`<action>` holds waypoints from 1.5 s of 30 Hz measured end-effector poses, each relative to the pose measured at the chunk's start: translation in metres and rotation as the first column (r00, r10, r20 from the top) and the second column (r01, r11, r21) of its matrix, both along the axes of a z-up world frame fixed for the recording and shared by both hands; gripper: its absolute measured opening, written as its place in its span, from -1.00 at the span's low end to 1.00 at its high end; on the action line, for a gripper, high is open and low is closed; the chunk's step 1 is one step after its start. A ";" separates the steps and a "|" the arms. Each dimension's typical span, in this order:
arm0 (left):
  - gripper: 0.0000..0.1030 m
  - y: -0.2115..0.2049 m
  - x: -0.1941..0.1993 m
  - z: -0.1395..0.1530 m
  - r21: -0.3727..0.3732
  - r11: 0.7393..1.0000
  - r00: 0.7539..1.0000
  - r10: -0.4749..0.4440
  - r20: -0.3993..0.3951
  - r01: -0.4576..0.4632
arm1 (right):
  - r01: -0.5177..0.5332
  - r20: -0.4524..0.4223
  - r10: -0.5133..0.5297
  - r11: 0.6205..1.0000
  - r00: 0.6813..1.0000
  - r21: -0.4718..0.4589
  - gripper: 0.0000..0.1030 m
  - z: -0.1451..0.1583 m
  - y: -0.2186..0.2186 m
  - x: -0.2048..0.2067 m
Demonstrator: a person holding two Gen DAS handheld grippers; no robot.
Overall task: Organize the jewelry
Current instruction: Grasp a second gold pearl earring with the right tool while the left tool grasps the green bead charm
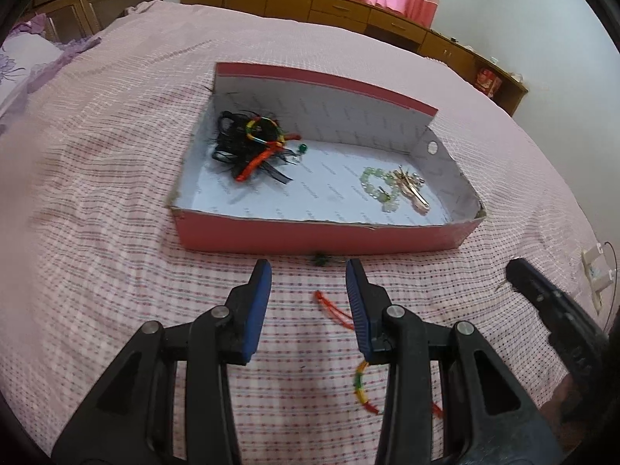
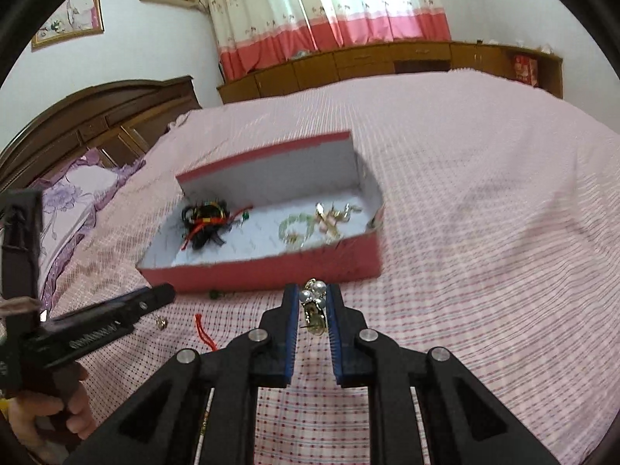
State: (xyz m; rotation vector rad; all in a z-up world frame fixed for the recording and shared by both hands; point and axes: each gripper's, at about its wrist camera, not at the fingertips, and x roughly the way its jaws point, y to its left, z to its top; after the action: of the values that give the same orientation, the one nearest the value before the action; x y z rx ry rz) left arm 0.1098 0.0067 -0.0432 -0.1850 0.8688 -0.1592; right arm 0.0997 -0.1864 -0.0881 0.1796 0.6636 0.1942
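Observation:
A pink box [image 1: 310,238] [image 2: 271,271] lies open on the bed. Inside, a black and coloured tangle of bands [image 1: 252,143] [image 2: 205,221] lies at the left, a green bead bracelet [image 1: 378,188] and gold pieces [image 1: 412,190] at the right. My left gripper [image 1: 309,271] is open and empty above a red cord [image 1: 333,310] and a striped red-yellow-green bracelet [image 1: 362,383] on the bedspread. My right gripper [image 2: 314,294] is shut on a gold and pearl hair clip [image 2: 313,306], held just in front of the box. The right gripper also shows at the right of the left wrist view [image 1: 550,298].
A small green bead item [image 1: 321,259] [image 2: 215,293] lies against the box's front wall. A small gold piece [image 2: 161,322] and the red cord [image 2: 205,335] lie on the pink checked bedspread [image 2: 484,232]. Pillows [image 2: 69,209] and headboard at left, wooden cabinets behind.

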 end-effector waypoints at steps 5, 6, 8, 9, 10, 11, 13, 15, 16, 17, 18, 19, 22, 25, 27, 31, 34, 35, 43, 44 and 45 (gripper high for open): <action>-0.40 -0.014 0.011 -0.011 0.021 1.000 1.000 -0.013 -0.009 0.014 | 0.017 0.024 -0.018 1.000 1.000 0.007 -0.69 0.007 -0.009 -0.003; -0.40 -0.016 0.013 -0.013 0.025 1.000 1.000 -0.017 -0.010 0.017 | 0.020 0.026 -0.021 1.000 0.999 0.010 -0.69 0.007 -0.012 -0.004; -0.40 -0.021 0.018 -0.019 0.035 0.999 1.000 -0.021 -0.015 0.022 | 0.025 0.025 -0.025 0.999 0.999 0.020 -0.69 0.007 -0.016 -0.005; -0.40 -0.022 0.021 -0.022 0.032 0.999 1.000 -0.022 -0.019 0.022 | 0.027 0.025 -0.028 0.999 0.999 0.025 -0.69 0.006 -0.018 -0.005; -0.41 -0.023 0.023 -0.025 0.030 0.999 1.000 -0.020 -0.021 0.021 | 0.030 0.024 -0.031 0.999 0.999 0.029 -0.69 0.006 -0.020 -0.005; -0.41 -0.023 0.024 -0.027 0.029 0.999 1.000 -0.017 -0.022 0.017 | 0.032 0.024 -0.033 0.999 0.999 0.031 -0.69 0.005 -0.021 -0.006; -0.42 -0.023 0.026 -0.031 0.029 1.000 1.000 -0.012 -0.024 0.012 | 0.035 0.023 -0.036 0.999 0.999 0.039 -0.69 0.004 -0.025 -0.006; -0.42 -0.025 0.030 -0.036 0.028 1.000 0.999 -0.010 -0.035 0.011 | 0.037 0.022 -0.038 0.998 0.999 0.046 -0.69 0.003 -0.027 -0.007; -0.42 -0.026 0.031 -0.038 0.028 1.000 0.999 -0.009 -0.040 0.010 | 0.037 0.021 -0.038 0.998 0.999 0.049 -0.69 0.003 -0.029 -0.007; -0.43 -0.027 0.032 -0.040 0.034 0.999 0.999 -0.008 -0.045 0.009 | 0.038 0.021 -0.039 0.998 0.999 0.052 -0.69 0.002 -0.030 -0.008; -0.44 -0.028 0.033 -0.043 0.042 0.999 0.999 -0.006 -0.048 0.008 | 0.039 0.020 -0.040 0.998 0.999 0.056 -0.69 0.002 -0.031 -0.008; -0.49 -0.029 0.034 -0.044 0.047 0.999 0.999 -0.006 -0.051 0.008 | 0.039 0.019 -0.040 0.997 0.999 0.061 -0.69 0.001 -0.032 -0.008; -0.78 -0.029 0.036 -0.047 0.049 0.999 0.998 0.001 -0.058 0.002 | 0.038 0.015 -0.040 0.997 0.999 0.070 -0.69 -0.002 -0.035 -0.008; -0.94 -0.028 0.039 -0.048 0.037 0.999 0.998 0.009 -0.062 -0.006 | 0.037 0.012 -0.038 0.996 0.999 0.075 -0.69 -0.004 -0.036 -0.008; -0.94 -0.027 0.038 -0.048 0.031 1.000 0.998 0.009 -0.058 -0.007 | 0.039 0.009 -0.040 0.996 0.999 0.078 -0.69 -0.006 -0.036 -0.008; -0.98 -0.022 0.030 -0.042 0.006 1.000 0.999 0.001 -0.035 -0.001 | 0.041 0.006 -0.042 0.996 0.999 0.077 -0.69 -0.008 -0.037 -0.008; -0.98 -0.018 0.023 -0.034 -0.003 1.000 1.000 -0.004 -0.005 0.004 | 0.043 0.008 -0.044 0.996 0.999 0.074 -0.69 -0.008 -0.037 -0.009; -0.98 -0.018 0.020 -0.032 -0.004 1.000 1.000 -0.007 0.005 0.007 | 0.043 0.009 -0.044 0.996 0.999 0.074 -0.69 -0.007 -0.037 -0.009; -0.98 -0.009 -0.003 -0.005 -0.039 0.999 0.997 -0.024 0.076 0.027 | 0.028 0.024 -0.030 0.997 0.999 0.067 -0.69 -0.002 -0.032 -0.012; -0.98 -0.006 -0.007 -0.001 -0.044 0.999 0.996 -0.024 0.085 0.027 | 0.026 0.027 -0.028 0.998 0.999 0.065 -0.69 -0.001 -0.031 -0.013; -0.98 -0.004 -0.010 0.004 -0.052 0.998 0.995 -0.022 0.095 0.027 | 0.023 0.029 -0.025 0.998 0.999 0.063 -0.69 0.000 -0.030 -0.014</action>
State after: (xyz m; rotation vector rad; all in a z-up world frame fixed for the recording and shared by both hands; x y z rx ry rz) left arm 0.1003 0.0025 -0.0395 -0.2149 0.7729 -0.2125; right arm 0.0862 -0.2168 -0.0881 0.2446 0.6253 0.1945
